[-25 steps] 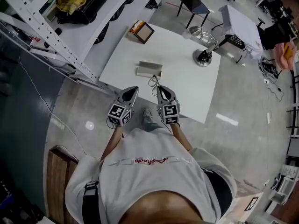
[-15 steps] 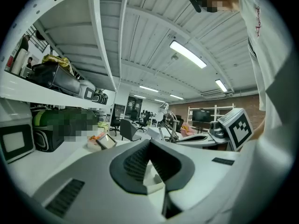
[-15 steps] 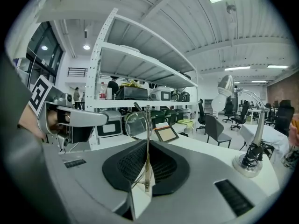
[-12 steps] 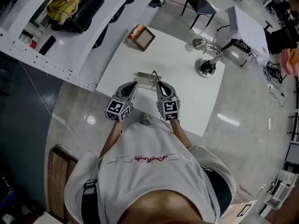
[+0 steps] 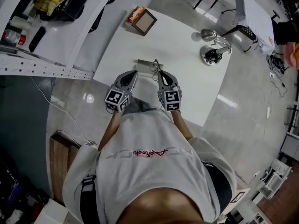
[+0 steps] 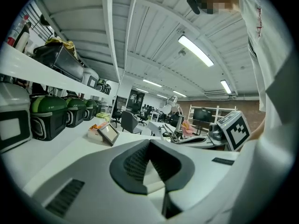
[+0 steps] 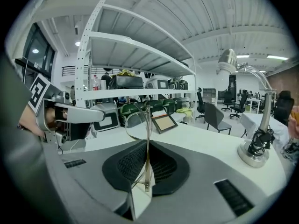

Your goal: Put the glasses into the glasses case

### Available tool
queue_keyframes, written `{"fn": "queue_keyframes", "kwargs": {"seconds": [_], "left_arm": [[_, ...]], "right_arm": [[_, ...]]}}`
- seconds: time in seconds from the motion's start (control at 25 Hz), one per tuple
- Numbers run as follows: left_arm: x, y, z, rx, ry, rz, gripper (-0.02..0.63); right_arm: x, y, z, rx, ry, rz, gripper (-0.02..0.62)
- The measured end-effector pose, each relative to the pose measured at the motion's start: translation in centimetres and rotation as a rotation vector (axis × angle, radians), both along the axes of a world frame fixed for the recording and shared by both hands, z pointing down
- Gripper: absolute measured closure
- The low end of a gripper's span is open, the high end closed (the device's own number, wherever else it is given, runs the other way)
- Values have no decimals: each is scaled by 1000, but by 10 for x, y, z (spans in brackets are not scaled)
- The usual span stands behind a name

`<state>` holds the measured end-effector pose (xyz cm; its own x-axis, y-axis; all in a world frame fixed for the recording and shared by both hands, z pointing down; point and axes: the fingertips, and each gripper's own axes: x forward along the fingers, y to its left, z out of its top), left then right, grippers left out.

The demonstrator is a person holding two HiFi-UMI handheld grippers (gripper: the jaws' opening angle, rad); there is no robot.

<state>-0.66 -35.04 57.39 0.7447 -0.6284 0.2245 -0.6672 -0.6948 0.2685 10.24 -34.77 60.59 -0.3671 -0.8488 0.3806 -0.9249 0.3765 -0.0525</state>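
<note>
The glasses (image 5: pixel 154 67) are thin-rimmed; my right gripper (image 5: pixel 159 73) is shut on one temple and holds them up over the white table (image 5: pixel 187 92). In the right gripper view the temple (image 7: pixel 147 169) stands upright between the dark pads, with a lens (image 7: pixel 137 120) beyond the tips. The grey glasses case (image 5: pixel 144 63) lies on the table just ahead of both grippers. My left gripper (image 5: pixel 134 73) hovers beside the case's near left end, its jaws together on nothing. The left gripper view shows its dark pads (image 6: pixel 135 162) meeting.
An orange-and-dark box (image 5: pixel 141 21) sits at the table's far left corner. A desk lamp (image 5: pixel 212 50) stands at the far right, also seen as the lamp (image 7: pixel 256 141) in the right gripper view. White shelving (image 5: pixel 42 41) with bags and bins runs along the left.
Both grippers have moved forward over the table's near edge towards the case, and the right one has carried the glasses up to the case's near side.
</note>
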Motion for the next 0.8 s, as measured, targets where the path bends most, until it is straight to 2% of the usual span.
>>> {"fn": "queue_keyframes", "kwargs": {"seconds": [0.6,0.8], "left_arm": [[-27,-5,37,-116,-11,36,597],[-32,-5,40,-126,-9,48,597]], "right_arm": [[-32,18,50,-160,-6,24,583],[-36,18,63,-197,37,0,583]]}}
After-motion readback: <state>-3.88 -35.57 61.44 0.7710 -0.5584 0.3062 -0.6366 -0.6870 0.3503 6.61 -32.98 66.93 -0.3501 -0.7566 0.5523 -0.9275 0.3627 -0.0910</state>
